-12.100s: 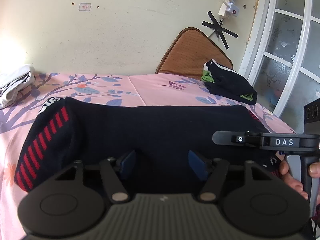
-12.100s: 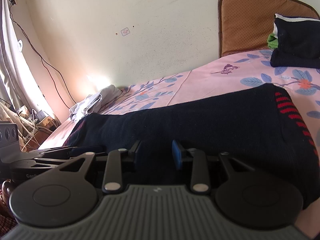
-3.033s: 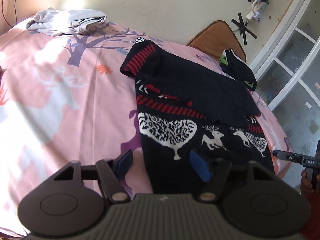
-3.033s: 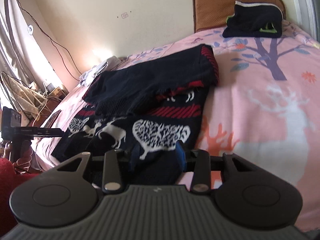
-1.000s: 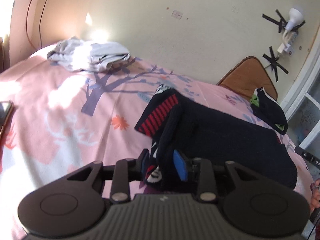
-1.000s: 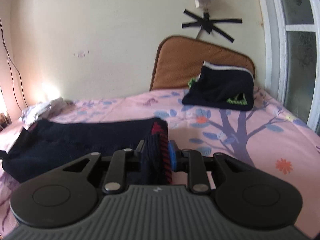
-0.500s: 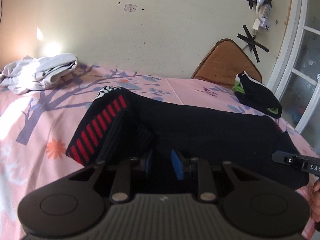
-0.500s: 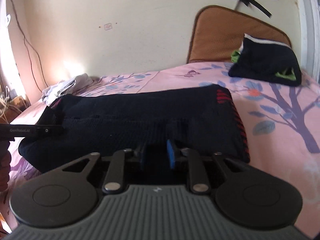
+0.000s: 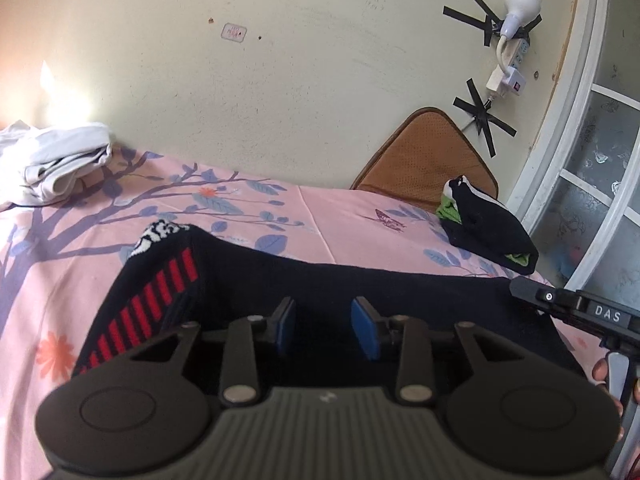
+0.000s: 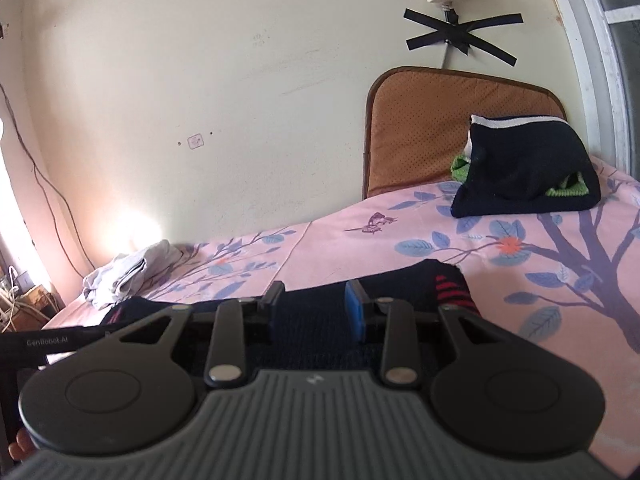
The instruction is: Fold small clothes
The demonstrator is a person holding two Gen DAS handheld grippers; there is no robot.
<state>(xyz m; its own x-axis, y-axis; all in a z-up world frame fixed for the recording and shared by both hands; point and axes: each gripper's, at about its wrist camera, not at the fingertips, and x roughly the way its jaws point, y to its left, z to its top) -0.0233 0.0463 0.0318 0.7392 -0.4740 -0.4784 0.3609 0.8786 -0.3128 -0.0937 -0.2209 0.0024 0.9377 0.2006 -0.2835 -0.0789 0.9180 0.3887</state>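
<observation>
A: From the left wrist, the folded black knitted sweater with red stripes (image 9: pixel 360 292) lies across the pink floral bedsheet (image 9: pixel 340 216). The left gripper (image 9: pixel 326 326) has just been opening; its blue pads stand apart over the knit, pinching nothing.

B: The right wrist view shows only the sweater's striped end. The right gripper (image 10: pixel 314 308) has likewise just been opening, parted above the fabric, nothing clamped.

A: Mine alone catches the white bulb (image 9: pixel 520 6) taped to the wall.

B: Mine shows the cables at the window side. Both show the crumpled white cloth (image 10: pixel 132 272) and the folded dark garment with green trim (image 10: pixel 524 176) against the brown cushion (image 10: pixel 416 136).
</observation>
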